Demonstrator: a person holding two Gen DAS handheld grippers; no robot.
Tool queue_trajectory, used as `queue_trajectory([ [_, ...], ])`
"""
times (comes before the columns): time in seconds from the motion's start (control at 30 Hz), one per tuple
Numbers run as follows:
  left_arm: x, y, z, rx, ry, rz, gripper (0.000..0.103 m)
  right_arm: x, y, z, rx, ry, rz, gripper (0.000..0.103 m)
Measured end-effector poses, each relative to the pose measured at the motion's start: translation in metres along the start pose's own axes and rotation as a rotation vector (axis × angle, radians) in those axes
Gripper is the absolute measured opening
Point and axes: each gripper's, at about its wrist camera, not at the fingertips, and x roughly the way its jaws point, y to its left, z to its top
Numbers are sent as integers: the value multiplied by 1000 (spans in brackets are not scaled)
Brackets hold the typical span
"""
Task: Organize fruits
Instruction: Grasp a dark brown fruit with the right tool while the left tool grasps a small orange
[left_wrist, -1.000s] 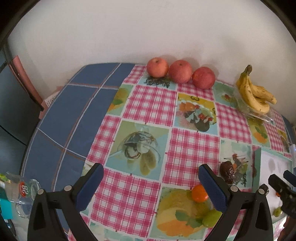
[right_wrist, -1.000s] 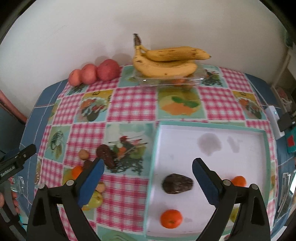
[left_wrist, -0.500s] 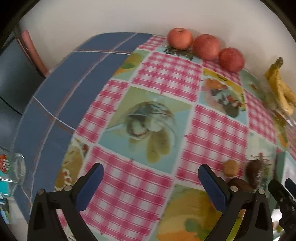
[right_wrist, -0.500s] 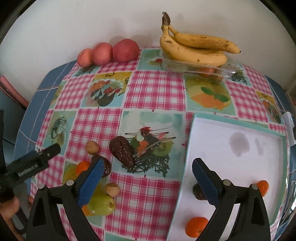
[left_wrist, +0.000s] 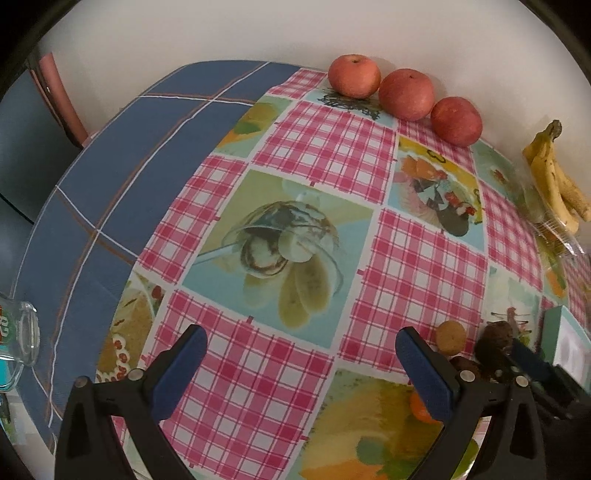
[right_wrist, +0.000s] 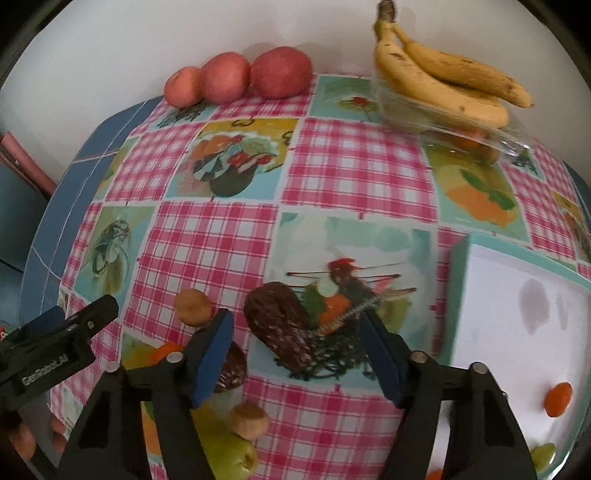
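In the right wrist view my right gripper (right_wrist: 295, 347) is open, its fingers on either side of a dark brown avocado (right_wrist: 279, 330) on the checked tablecloth. A second dark avocado (right_wrist: 231, 373), a small tan fruit (right_wrist: 192, 306), another tan fruit (right_wrist: 248, 421), an orange fruit (right_wrist: 165, 350) and a green pear (right_wrist: 229, 450) lie by its left finger. The white tray (right_wrist: 491, 302) at right holds an orange fruit (right_wrist: 558, 398). My left gripper (left_wrist: 301, 369) is open and empty over the cloth; the tan fruit (left_wrist: 449, 334) and dark avocado (left_wrist: 496, 341) lie beyond its right finger.
Three red apples (left_wrist: 405, 94) line the back wall. A banana bunch (right_wrist: 443, 79) rests on a clear plastic box (right_wrist: 469, 136) at the back right. A glass jar (left_wrist: 18, 336) stands off the table's left edge. The table's blue edge (left_wrist: 110, 166) curves at left.
My right gripper has swung left from over the tray and lowered around the dark avocado. My left gripper has moved forward and left; the small fruits now sit at its right.
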Motion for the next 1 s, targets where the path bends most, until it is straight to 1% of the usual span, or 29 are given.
queue_trajectory([
  [0.13, 1, -2, 1, -4, 12, -26, 103, 9, 4, -1, -1, 12, 15, 48],
  [0.17, 1, -2, 0, -4, 17, -34, 103, 10, 3, -2, 1, 16, 17, 41],
  [0.2, 1, -4, 0, -5, 23, -45, 103, 11, 2, -2, 3, 17, 20, 38],
  [0.43, 1, -22, -1, 16, 59, -116, 103, 6, -18, -7, 46, 32, -2, 38],
  [0.5, 0, -30, -4, 26, 70, -149, 101, 5, -27, -8, 67, 35, -5, 38],
  [0.53, 0, -33, -5, 36, 74, -153, 100, 4, -30, -9, 77, 37, -1, 38],
  [0.57, 0, -37, -7, 41, 81, -172, 92, 4, -33, -9, 84, 39, -1, 38],
  [0.6, 0, -40, -9, 45, 86, -187, 89, 3, -35, -10, 87, 42, -5, 38],
  [0.63, -1, -43, -10, 49, 90, -196, 79, 3, -37, -10, 89, 44, -6, 38],
  [0.67, -1, -47, -12, 57, 96, -202, 73, 2, -39, -11, 93, 46, -5, 38],
  [0.7, -1, -50, -13, 64, 101, -208, 71, 1, -41, -12, 97, 48, -3, 38],
  [0.8, 0, -56, -16, 79, 118, -246, 58, 0, -44, -13, 101, 54, -2, 38],
  [0.83, 0, -58, -16, 79, 125, -258, 51, 0, -45, -14, 104, 55, 0, 38],
  [0.87, 1, -61, -18, 84, 133, -267, 46, -1, -47, -15, 108, 57, 2, 38],
  [0.93, 2, -65, -21, 92, 140, -265, 44, -1, -44, -14, 112, 60, 1, 38],
  [1.0, 5, -67, -23, 85, 155, -280, 43, -1, -44, -15, 116, 63, 2, 38],
])
